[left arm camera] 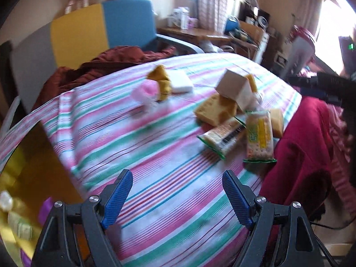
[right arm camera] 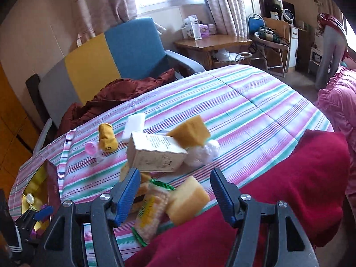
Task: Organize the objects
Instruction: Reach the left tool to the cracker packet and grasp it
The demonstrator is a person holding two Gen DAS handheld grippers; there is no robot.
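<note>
White plastic wad (right arm camera: 203, 153) clear only right-wrist view.

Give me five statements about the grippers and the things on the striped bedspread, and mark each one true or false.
1. The left gripper is shut on a cracker packet. False: it is open and holds nothing.
2. The right gripper is open. True.
3. The cardboard box lies on the striped bedspread. True.
4. The yellow sock sits inside the gold-lined box. False: it lies on the bedspread.
5. A red blanket lies beside the cracker packets. True.
</note>
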